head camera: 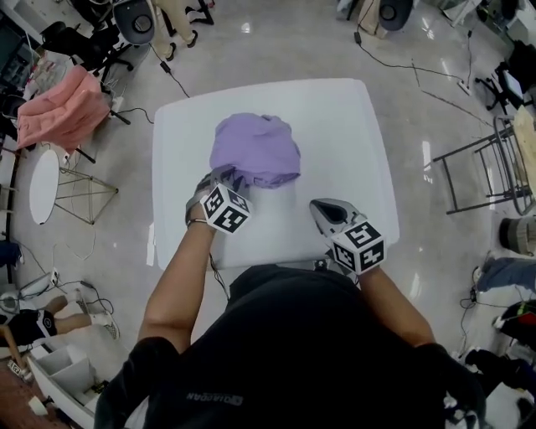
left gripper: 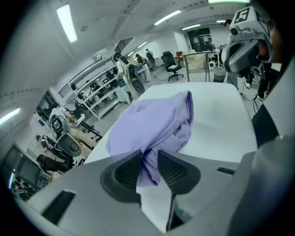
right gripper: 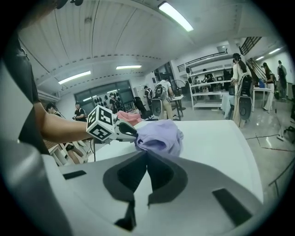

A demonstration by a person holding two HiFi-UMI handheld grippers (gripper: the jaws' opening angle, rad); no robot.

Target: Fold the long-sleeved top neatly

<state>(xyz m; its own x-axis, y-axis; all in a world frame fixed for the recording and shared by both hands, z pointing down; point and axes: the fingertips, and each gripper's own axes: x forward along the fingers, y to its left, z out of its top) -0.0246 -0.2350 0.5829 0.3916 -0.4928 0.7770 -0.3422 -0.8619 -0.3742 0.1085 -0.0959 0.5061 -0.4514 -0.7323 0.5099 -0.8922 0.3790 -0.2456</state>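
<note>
A crumpled lilac long-sleeved top (head camera: pixel 255 149) lies bunched in the middle of the white table (head camera: pixel 343 126). My left gripper (head camera: pixel 229 178) is at the heap's near left edge. In the left gripper view a fold of the top (left gripper: pixel 154 120) hangs between the parted jaws of that gripper (left gripper: pixel 150 156), and table shows through the gap below it. My right gripper (head camera: pixel 322 206) rests shut and empty on bare table to the right of the top. From the right gripper view (right gripper: pixel 146 154) the top (right gripper: pixel 159 134) lies ahead, with the left gripper (right gripper: pixel 125 131) at its left side.
A pink garment (head camera: pixel 59 107) hangs over a rack on the floor at the left, beside a small round white table (head camera: pixel 42 184). Office chairs (head camera: pixel 134 21) stand at the back. A metal frame (head camera: pixel 486 163) stands to the right. Cables cross the floor.
</note>
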